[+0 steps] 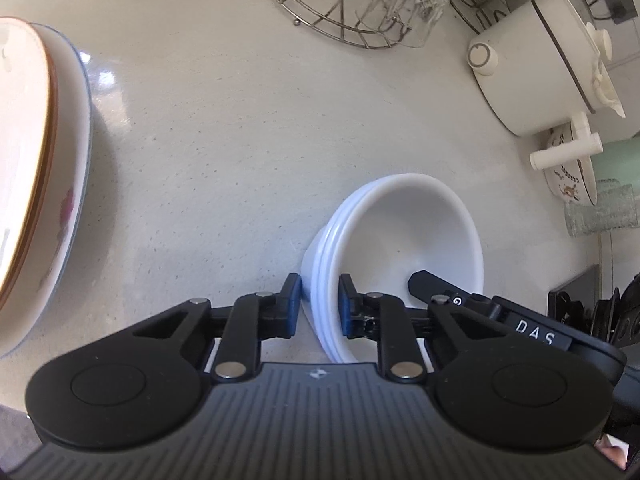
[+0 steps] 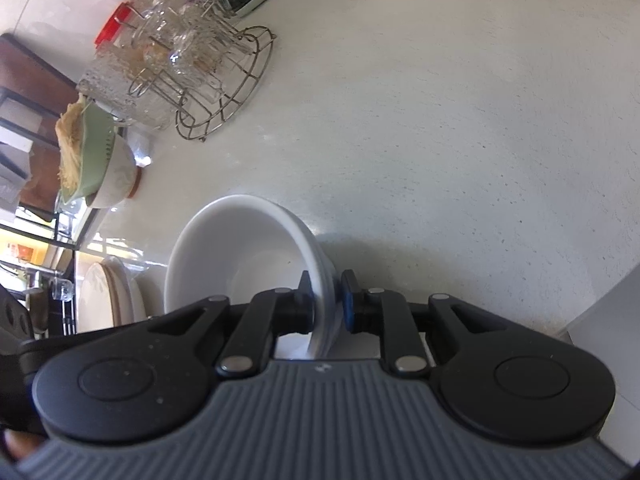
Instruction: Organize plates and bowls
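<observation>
A nested stack of white bowls sits tilted on the pale countertop. My left gripper is shut on the stack's near rim, one pad outside and one inside. In the right wrist view the same bowls are gripped at the opposite rim by my right gripper, which is also shut on the wall. One black finger of the right gripper shows inside the bowl in the left wrist view. A stack of large plates with brown rims lies to the left, seen again as plates.
A wire rack holding clear glasses stands at the back. A white lidded pot and a patterned dish sit at the right. A green strainer in a white bowl stands near the counter's edge.
</observation>
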